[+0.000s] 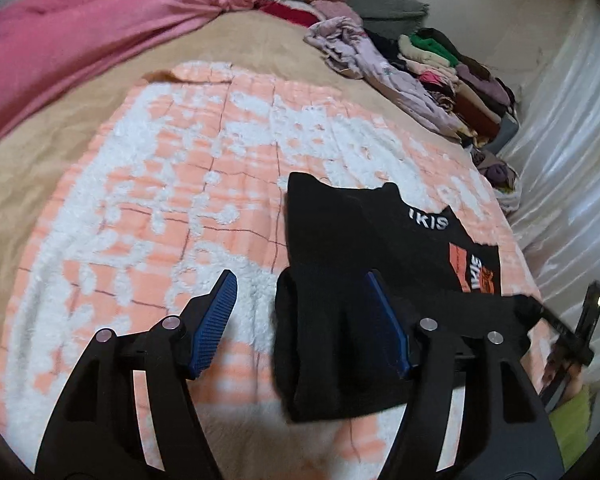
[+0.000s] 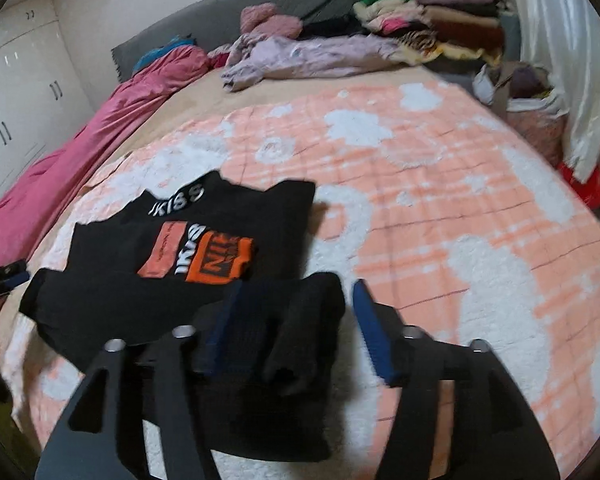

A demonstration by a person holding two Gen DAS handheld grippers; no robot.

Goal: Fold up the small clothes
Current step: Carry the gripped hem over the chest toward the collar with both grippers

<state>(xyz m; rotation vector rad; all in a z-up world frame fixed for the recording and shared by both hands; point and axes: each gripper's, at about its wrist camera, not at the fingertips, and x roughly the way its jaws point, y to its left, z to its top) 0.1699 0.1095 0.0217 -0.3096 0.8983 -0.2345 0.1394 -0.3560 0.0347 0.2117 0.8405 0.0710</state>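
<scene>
A small black top (image 1: 363, 240) with white lettering and an orange print lies partly folded on the peach-and-white blanket (image 1: 160, 184); it also shows in the right wrist view (image 2: 188, 248). My left gripper (image 1: 300, 312) is open, its jaws wide apart, with the top's near left edge between them. My right gripper (image 2: 296, 320) is open over the top's near right edge, where a folded sleeve (image 2: 300, 344) bunches up between the fingers. The right gripper's tip (image 1: 567, 328) shows at the left view's right edge.
A pile of unfolded lilac clothes (image 2: 307, 60) and stacks of folded clothes (image 2: 431, 24) sit at the far end of the bed. A pink quilt (image 2: 80, 152) runs along the left side. A bag of clothes (image 2: 527, 104) and white curtain (image 2: 571, 60) stand on the right.
</scene>
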